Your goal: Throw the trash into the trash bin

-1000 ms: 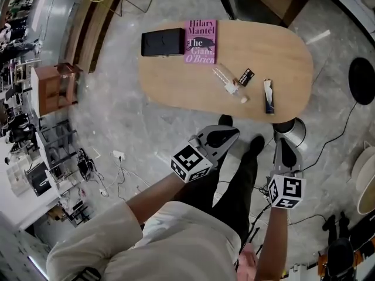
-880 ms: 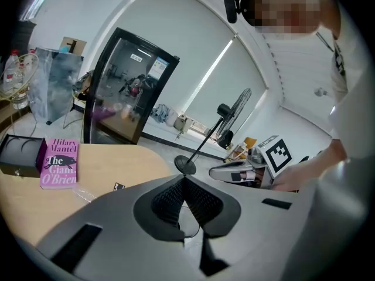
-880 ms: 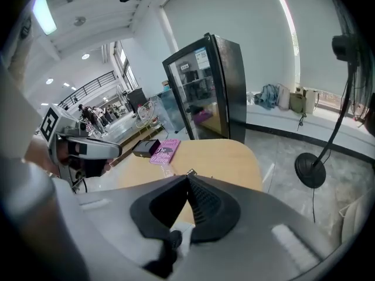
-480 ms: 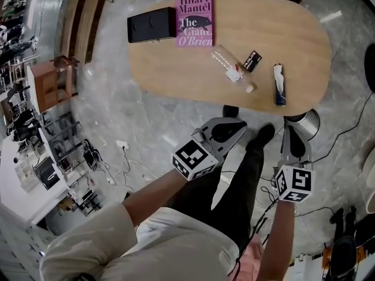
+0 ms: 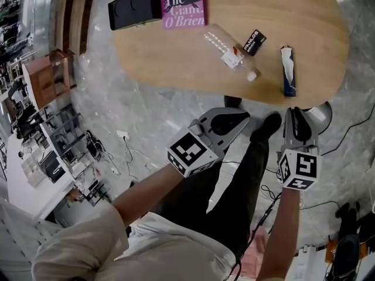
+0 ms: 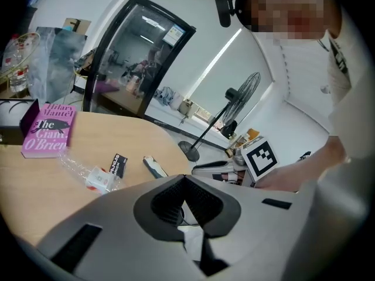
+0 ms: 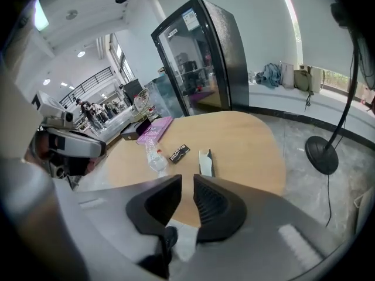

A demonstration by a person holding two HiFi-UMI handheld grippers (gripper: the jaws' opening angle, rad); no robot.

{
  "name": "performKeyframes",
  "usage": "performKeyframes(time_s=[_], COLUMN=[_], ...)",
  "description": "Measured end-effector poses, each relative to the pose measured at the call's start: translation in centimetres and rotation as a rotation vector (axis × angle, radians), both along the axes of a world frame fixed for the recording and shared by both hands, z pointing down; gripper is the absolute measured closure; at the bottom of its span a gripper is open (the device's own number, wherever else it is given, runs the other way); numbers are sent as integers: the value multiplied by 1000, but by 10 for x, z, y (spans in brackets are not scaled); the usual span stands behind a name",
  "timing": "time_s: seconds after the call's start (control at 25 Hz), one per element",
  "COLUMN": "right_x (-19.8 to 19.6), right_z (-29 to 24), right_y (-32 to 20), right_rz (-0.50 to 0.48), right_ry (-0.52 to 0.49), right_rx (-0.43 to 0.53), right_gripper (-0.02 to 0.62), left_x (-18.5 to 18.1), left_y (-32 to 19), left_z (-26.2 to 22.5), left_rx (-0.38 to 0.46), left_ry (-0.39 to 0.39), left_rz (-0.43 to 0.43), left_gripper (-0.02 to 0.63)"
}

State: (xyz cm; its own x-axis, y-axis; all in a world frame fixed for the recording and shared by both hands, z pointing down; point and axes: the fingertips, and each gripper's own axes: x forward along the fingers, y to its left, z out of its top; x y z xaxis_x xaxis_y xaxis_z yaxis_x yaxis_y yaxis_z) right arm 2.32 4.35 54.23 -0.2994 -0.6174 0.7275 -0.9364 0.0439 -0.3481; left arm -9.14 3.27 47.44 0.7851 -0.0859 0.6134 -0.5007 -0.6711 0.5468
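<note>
Jaws of left gripper [image 6: 183, 179] met tip to tip, empty; of right gripper [image 7: 187, 183] just parted narrowly, empty. Hung short of counter [image 5: 176, 57] near edge.

on table [image 5: 176, 63] — box [image 5: 130, 10] left of book [image 5: 183, 3] | bottle [image 5: 231, 51] between book and wrapper [image 5: 287, 69]

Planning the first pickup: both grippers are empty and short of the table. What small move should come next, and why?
Probably reach the right gripper forward to the blue-and-white wrapper, the trash nearest it on the table. Its jaws have just been opening, nothing is between them, and the wrapper lies apart from the crushed bottle.
</note>
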Motion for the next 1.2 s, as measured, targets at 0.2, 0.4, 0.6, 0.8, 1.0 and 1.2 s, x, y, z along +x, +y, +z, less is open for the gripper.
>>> performKeyframes(time_s=[0.2,0.4,0.6,0.8,1.0,1.2], right_x=[2,2,3,2,1,5], right_z=[33,64,88,111,131,134], right_y=[-3,1,0,-2,0,-1], right_rz=[-11,-15,-33,-50,-72,-64], right_ry=[6,19,54,87,146,198], right_rx=[-9,-30,-42,-62,-85,-75], right_gripper=[499,457,404,335,331,393], left_x=[10,18,19,14,11,5], left_y=[0,0,2,8,10,14], left_z=[24,42,55,70,79,85], left_rx=[-14,-22,-39,-57,-62,-59], left_ry=[2,7,2,-11,-17,-25], left_rz=[4,-2,-11,-23,-32,-38], left_gripper=[600,600,600,600,600,600])
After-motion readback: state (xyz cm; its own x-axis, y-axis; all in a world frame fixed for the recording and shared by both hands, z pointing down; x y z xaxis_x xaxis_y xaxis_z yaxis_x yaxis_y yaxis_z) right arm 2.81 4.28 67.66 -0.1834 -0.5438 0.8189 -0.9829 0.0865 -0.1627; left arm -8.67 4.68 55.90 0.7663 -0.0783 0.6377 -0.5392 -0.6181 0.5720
